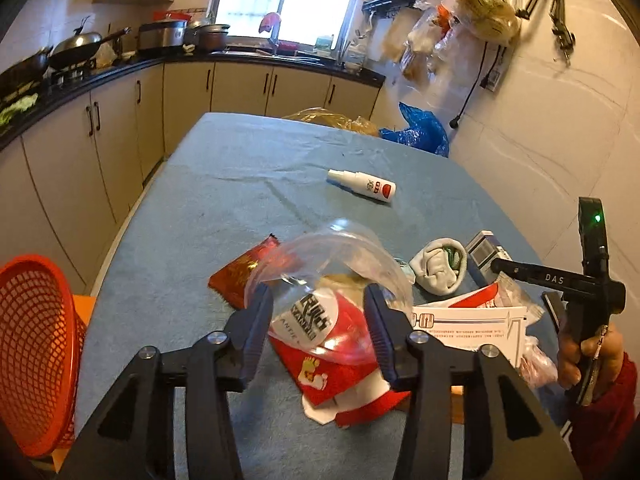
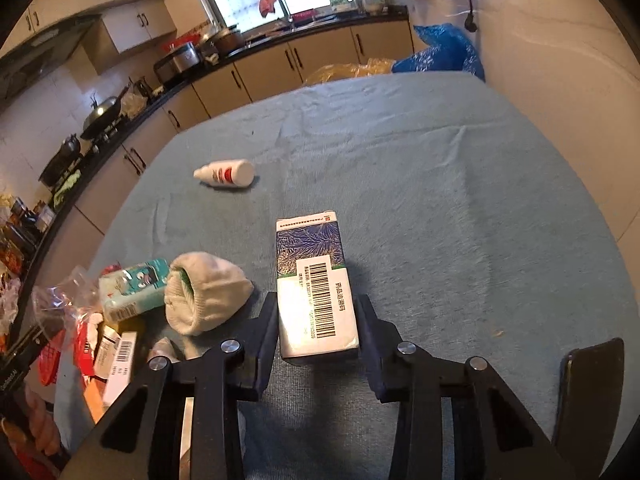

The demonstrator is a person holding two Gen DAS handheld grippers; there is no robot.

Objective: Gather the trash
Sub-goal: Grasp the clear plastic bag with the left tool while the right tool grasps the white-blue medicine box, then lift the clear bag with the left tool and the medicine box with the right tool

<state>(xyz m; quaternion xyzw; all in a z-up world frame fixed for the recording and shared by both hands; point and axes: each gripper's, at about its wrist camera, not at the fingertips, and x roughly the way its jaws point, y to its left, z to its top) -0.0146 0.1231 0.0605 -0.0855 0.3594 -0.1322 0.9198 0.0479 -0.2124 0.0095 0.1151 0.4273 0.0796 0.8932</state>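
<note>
My left gripper (image 1: 316, 304) stands open over the near edge of the table, and a clear plastic bag (image 1: 340, 252) holding a red-and-white packet (image 1: 320, 344) lies between its fingers. My right gripper (image 2: 318, 312) is shut on a white and blue medicine box (image 2: 316, 280) that lies flat on the blue cloth; both pads touch its long sides. A rolled white sock (image 2: 204, 292), a teal packet (image 2: 134, 286), a red snack wrapper (image 1: 240, 276) and a printed leaflet (image 1: 472, 328) lie around them. A white spray bottle (image 1: 362, 184) lies further out.
An orange mesh basket (image 1: 36, 344) stands at the table's left edge. A dark flat slab (image 2: 588, 392) lies near the right corner. Blue (image 1: 420, 128) and yellow plastic bags sit beyond the far edge. Kitchen cabinets run along the left and back; a wall stands close on the right.
</note>
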